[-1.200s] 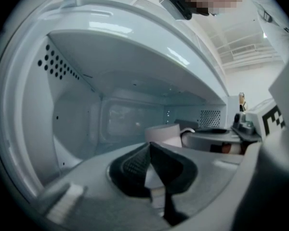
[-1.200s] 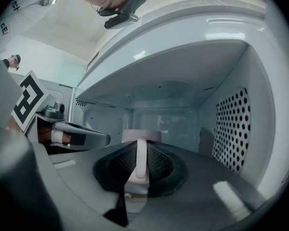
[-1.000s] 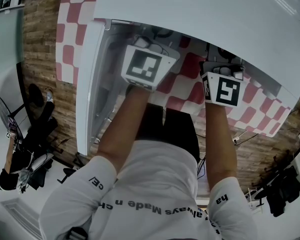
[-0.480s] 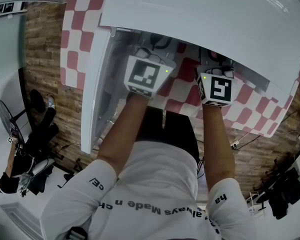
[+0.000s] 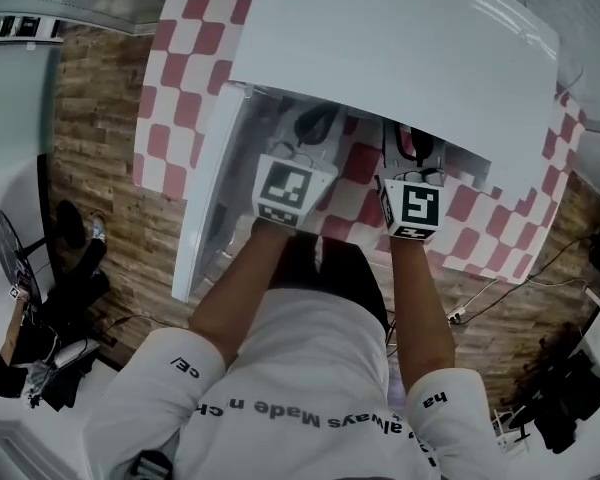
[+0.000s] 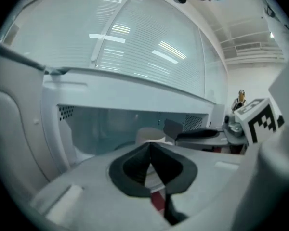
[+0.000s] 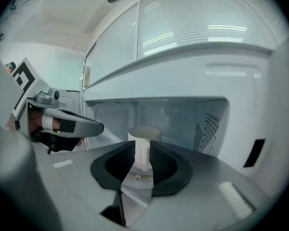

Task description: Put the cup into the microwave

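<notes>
So the white microwave (image 5: 380, 58) sits on a red and white checkered cloth (image 5: 175, 78), which fills the upper middle of the head view. Its door (image 5: 205, 198) is swung wide open toward the left of the frame. Around it there's brown wood-plank flooring (image 5: 90, 148), and down in the lower left corner someone in dark clothes (image 5: 40, 338) is sitting near a standing fan (image 5: 5, 243). The person doing the job wears a white shirt with lettering and holds both tools up at the oven's opening, marker cubes facing the head camera. The cup (image 7: 144, 131) is white and stands upright inside the cavity, about dead centre of the right gripper view, with the perforated side wall (image 7: 209, 124) off to its right. The right gripper (image 7: 143, 150) has its dark pads only a narrow gap apart. You see the cup through that gap, further back, and it doesn't look pinched by anything. The left gripper (image 6: 150, 147) has its jaws pressed together to a point with nothing in them. The cup's rim peeks up just behind them, in the middle of that view.
</notes>
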### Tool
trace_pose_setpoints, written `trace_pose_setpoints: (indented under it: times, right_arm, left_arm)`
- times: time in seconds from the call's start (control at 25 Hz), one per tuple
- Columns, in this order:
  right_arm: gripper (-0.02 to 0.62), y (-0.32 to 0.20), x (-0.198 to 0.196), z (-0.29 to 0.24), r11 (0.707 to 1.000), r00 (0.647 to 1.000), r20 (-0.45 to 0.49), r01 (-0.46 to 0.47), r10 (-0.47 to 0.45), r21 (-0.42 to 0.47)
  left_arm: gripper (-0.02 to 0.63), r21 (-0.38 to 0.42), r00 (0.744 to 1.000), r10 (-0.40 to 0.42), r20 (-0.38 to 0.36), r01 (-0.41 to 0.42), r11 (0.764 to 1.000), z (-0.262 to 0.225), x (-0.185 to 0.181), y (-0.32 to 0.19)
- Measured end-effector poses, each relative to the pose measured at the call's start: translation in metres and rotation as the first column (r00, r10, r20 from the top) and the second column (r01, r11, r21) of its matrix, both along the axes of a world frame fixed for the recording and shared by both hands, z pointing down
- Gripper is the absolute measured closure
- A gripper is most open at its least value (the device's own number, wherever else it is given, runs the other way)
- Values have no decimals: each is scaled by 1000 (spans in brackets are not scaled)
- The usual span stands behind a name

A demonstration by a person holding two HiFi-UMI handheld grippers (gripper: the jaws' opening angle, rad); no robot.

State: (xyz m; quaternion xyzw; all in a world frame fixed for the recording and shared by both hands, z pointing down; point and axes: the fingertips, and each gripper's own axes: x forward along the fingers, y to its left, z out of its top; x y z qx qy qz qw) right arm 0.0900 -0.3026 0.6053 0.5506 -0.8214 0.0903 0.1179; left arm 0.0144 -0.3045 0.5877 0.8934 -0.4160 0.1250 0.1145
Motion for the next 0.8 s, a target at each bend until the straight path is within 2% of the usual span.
trace_pose_setpoints:
  times: [0.4, 0.6, 0.8]
  right_arm:
    - [528, 46, 16, -66, 1000, 1000, 2, 16, -16, -4]
    - [537, 70, 20, -117, 999, 1000, 9, 28, -28, 29]
    - [541, 90, 24, -173, 997, 998, 26, 51, -53, 61]
  left_arm:
    - [602, -25, 997, 40, -67, -42, 999, -54, -1, 52]
    - [601, 10, 993, 50, -105, -49, 999, -104, 4, 67]
    - [602, 77, 990, 68, -126, -59, 995, -167, 10, 77]
